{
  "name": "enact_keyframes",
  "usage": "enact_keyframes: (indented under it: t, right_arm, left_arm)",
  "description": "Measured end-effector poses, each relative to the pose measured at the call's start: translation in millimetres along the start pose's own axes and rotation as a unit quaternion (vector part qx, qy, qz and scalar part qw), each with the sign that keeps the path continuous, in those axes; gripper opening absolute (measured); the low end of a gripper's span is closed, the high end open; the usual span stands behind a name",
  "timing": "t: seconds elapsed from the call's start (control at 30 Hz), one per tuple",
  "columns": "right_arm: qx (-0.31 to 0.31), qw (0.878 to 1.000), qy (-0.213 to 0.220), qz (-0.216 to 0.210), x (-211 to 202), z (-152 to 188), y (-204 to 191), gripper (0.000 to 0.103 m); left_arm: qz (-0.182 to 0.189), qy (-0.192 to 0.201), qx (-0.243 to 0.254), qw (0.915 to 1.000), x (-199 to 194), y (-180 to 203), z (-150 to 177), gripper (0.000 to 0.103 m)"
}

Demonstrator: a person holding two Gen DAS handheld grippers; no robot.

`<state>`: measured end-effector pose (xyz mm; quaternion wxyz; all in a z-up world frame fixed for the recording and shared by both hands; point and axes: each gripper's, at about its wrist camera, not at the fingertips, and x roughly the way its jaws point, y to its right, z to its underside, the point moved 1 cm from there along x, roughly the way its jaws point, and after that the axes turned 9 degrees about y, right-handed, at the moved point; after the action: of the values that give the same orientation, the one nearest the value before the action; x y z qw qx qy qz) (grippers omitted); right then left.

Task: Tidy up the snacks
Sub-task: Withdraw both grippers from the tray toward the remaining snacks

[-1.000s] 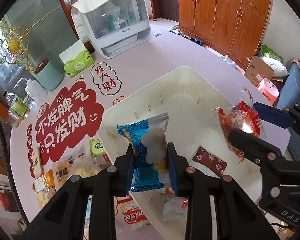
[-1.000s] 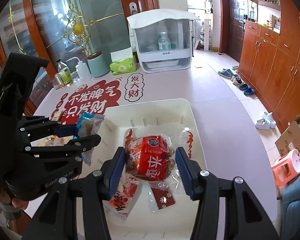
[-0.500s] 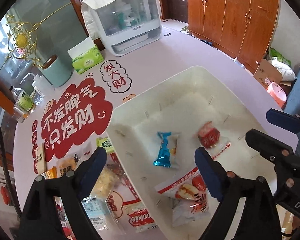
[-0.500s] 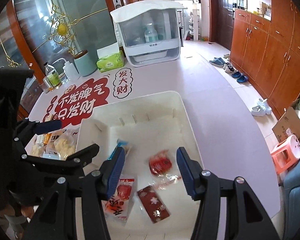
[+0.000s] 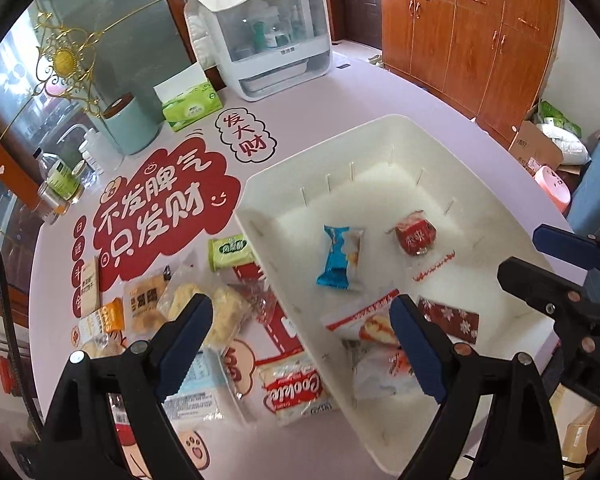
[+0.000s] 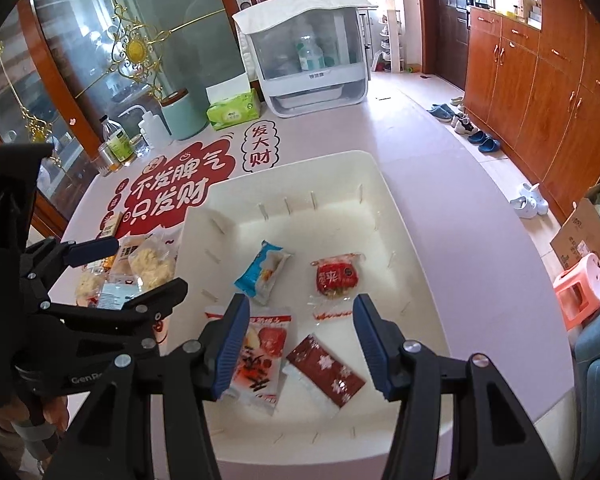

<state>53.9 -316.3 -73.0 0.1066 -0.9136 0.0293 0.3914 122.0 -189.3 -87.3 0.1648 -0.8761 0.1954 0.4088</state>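
A white bin (image 5: 380, 132) (image 6: 396, 208) sits on the pink table. Inside lie a blue snack packet (image 5: 340, 256) (image 6: 264, 270), a red round snack (image 5: 416, 234) (image 6: 338, 276), a dark red snowflake packet (image 5: 450, 318) (image 6: 326, 370) and a white-and-red packet (image 5: 366, 324) (image 6: 260, 360). More snacks lie left of the bin: a Cookie packet (image 5: 294, 390), a green packet (image 5: 230, 252) and pale pastry packets (image 5: 196, 308) (image 6: 152, 264). My left gripper (image 5: 300, 344) is open and empty above the bin's left wall. My right gripper (image 6: 298, 348) is open and empty above the bin's near part.
A white covered dish rack (image 5: 264, 40) (image 6: 308, 64), a green tissue box (image 5: 190, 106), a teal canister (image 5: 126, 128) and bottles (image 5: 60, 184) stand at the table's far side. A red sticker (image 5: 156, 216) marks the tabletop. Wooden cabinets (image 5: 480, 28) line the right.
Both grippers opened and let go: the blue packet and the red round snack now lie in the bin. Both grippers have pulled back and up from the bin.
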Motion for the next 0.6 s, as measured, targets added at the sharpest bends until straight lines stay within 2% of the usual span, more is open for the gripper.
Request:
enact_keyframes:
  t: [0.3, 0.5, 0.6]
  right_arm:
    - [-0.022, 0.999, -0.007, -0.03, -8, 10, -23, 0.054]
    - [-0.059, 0.997, -0.008, -0.058, -10, 6, -46, 0.054]
    - [-0.085, 0.994, -0.005, -0.073, -10, 1, -62, 0.054]
  left_arm:
    - [-0.026, 0.009, -0.011, 0.9996, -38, -20, 27, 0.094]
    - [-0.074, 0.0, -0.017, 0.9971, -59, -53, 49, 0.094]
    - [-0.106, -0.004, -0.023, 0.9941, -72, -83, 58, 0.094]
